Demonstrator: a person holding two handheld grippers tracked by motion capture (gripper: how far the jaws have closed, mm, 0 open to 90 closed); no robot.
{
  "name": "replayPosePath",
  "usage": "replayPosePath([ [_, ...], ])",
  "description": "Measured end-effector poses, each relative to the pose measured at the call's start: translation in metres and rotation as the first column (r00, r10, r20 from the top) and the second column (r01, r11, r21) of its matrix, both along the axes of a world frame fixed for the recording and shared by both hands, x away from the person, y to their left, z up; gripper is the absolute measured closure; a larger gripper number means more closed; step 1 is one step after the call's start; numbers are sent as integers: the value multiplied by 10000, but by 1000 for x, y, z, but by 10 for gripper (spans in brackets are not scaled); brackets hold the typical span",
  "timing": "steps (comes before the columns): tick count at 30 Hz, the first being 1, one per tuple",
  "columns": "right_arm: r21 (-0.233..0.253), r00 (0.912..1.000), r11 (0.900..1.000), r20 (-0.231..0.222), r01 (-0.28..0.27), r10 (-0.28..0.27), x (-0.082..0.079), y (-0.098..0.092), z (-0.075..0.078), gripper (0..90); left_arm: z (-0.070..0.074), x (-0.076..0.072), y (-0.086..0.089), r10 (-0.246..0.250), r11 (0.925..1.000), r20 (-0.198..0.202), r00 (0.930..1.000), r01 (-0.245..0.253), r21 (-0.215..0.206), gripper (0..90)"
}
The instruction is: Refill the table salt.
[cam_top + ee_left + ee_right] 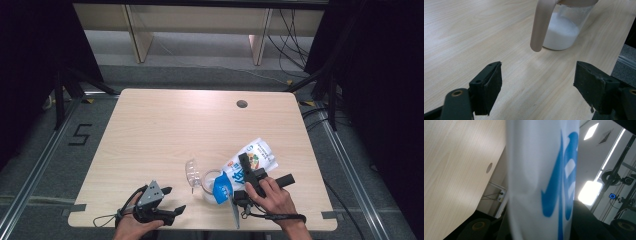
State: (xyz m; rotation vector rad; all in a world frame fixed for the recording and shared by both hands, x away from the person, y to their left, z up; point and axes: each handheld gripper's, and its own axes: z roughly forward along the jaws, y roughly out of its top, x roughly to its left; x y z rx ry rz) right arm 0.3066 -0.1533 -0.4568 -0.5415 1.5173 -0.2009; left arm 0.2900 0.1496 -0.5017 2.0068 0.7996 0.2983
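The left gripper (173,200) is built of black parts, topped by a grey three-cornered plate (151,194) in which small dark holes can be made out. A thin black cable (107,218) is looped out behind it. In the left gripper view, its two fingers (489,86) are seen as matte black blocks faced with flat pads, each hinged behind on a brass-coloured pin (457,93). The right gripper (241,165) is likewise black, with a bar-shaped handle; a black cable (280,217) trails behind it, perhaps passing around the wrist.
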Motion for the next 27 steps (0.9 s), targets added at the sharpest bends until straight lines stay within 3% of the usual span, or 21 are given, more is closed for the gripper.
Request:
replayPosePath([
  [1, 222, 10000, 9997, -31, 64, -63, 0, -1, -2, 774, 0, 0, 0, -1, 10000, -6, 10000, 1, 1, 220],
  [13, 235, 10000, 9997, -40, 82, -81, -1, -2, -1, 783, 0, 0, 0, -2, 10000, -2, 10000, 2, -3, 220],
  [15, 77, 10000, 10000, -3, 15, -15, -1, -1, 0, 784, 0, 0, 0, 2, 10000, -12, 10000, -2, -16, 220],
  [16, -243, 9999, 9996, 94, -122, 124, 0, 1, 2, 784, 0, 0, 0, 0, 10000, 1, 10000, 0, -4, 220],
  [17, -262, 9999, 9996, 97, -114, 117, 0, 1, 2, 786, 0, 0, 0, -3, 10000, -3, 10000, 3, 2, 220],
  [18, 27, 9999, 9999, -67, 106, -106, -1, -1, 0, 786, 0, 0, 0, 0, 10000, 3, 10000, 0, -2, 220],
  [20, -20, 9999, 9999, -32, 114, -114, -1, -1, 1, 788, 0, 0, 0, -2, 10000, -2, 10000, 2, -2, 220],
  [21, -309, 10000, 9995, 47, 5, -3, -1, 0, 3, 790, 0, 0, 0, -5, 10000, -4, 10000, 5, -5, 220],
  [23, -35, 9998, 9998, -24, 200, -200, -1, -2, 1, 792, 0, 0, 0, -9, 10000, 12, 10000, 9, 62, 220],
  [24, -427, 10000, 9991, 62, 50, -48, -1, 0, 4, 792, 0, 0, 1, 0, 10000, 0, 10000, 0, 95, 220],
  [27, -223, 9999, 9997, 98, 51, -49, -1, 0, 3, 794, 0, 0, -1, 28, 10000, -11, 10000, -28, -69, 220],
])
